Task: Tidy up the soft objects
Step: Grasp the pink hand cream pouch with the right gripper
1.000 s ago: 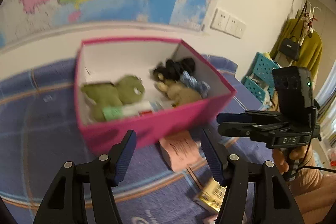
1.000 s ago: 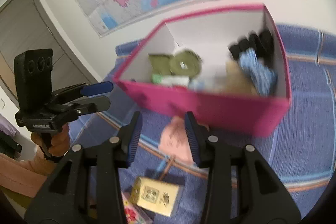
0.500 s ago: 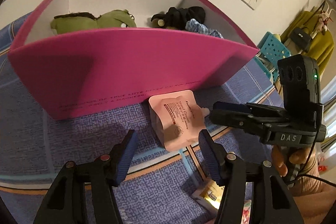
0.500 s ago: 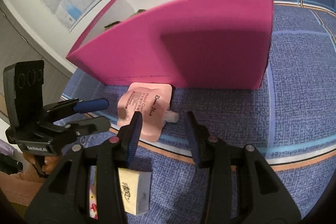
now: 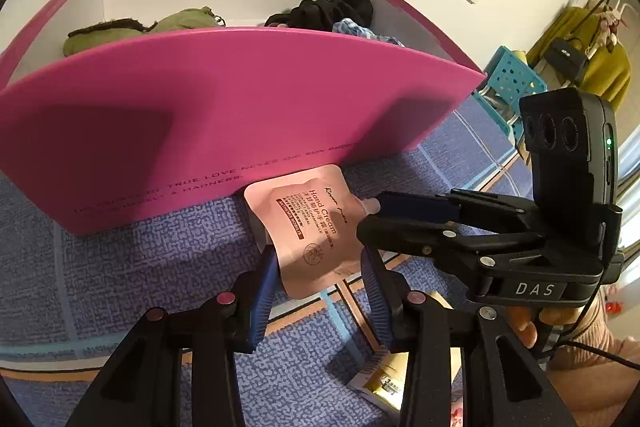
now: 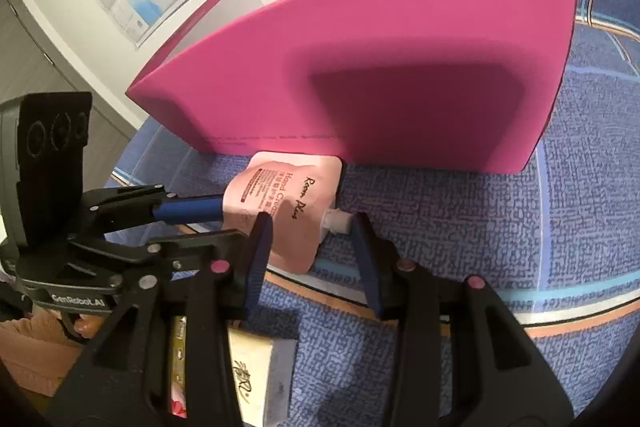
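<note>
Both grippers have dropped lower and closed in on the pink hand-cream pouch (image 5: 310, 227) since the earlier frames, so the pink box (image 5: 224, 115) now fills the upper half of each view. The pouch lies flat on the blue patterned cloth (image 5: 132, 267), its top edge touching the foot of the box's front wall. In the left wrist view, the left gripper (image 5: 320, 279) stands spread, its blue-padded fingers straddling the pouch's lower end at lower centre, one finger on each side; whether they touch it cannot be told. The right gripper (image 5: 404, 219) comes in from the right of that frame, its upper blue fingertip at the pouch's spout. In the right wrist view, the right gripper (image 6: 310, 247) is also spread, the pouch's white spout (image 6: 338, 221) between its fingers. Inside the box, a green plush (image 5: 140, 27) and dark fabric (image 5: 328, 13) show above the rim.
</note>
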The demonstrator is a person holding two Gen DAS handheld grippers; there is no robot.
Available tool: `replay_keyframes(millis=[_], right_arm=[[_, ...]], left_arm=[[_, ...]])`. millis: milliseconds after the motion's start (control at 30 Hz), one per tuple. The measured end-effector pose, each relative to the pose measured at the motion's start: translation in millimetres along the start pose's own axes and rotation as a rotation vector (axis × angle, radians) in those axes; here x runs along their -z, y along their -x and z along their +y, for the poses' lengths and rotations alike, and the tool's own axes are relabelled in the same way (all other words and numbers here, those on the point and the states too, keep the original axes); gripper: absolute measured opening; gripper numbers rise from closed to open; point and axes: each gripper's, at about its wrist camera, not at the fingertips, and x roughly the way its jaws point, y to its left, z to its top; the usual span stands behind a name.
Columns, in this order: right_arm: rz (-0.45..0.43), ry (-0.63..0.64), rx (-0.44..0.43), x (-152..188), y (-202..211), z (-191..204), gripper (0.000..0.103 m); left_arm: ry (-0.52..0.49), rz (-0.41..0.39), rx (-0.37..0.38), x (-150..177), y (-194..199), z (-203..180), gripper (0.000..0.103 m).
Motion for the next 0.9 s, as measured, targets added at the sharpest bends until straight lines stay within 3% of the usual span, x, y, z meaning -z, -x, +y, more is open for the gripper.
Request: replay_keyframes(millis=[433, 833, 900], right_arm=[[-0.055, 0.042, -0.002, 1, 31, 15, 0.044], [-0.195, 0.155, -0.002, -15, 89, 52, 0.044], [-0.218, 0.174, -0.047, -23, 97, 57, 0.023]], left_arm=[[-0.062, -0.079, -0.001, 0, 33, -19, 0.042], [-0.151, -0.237, 0.002, -21, 92, -49, 0.044], [-0.158, -0.243, 0.052, -28, 97, -52, 0.043]])
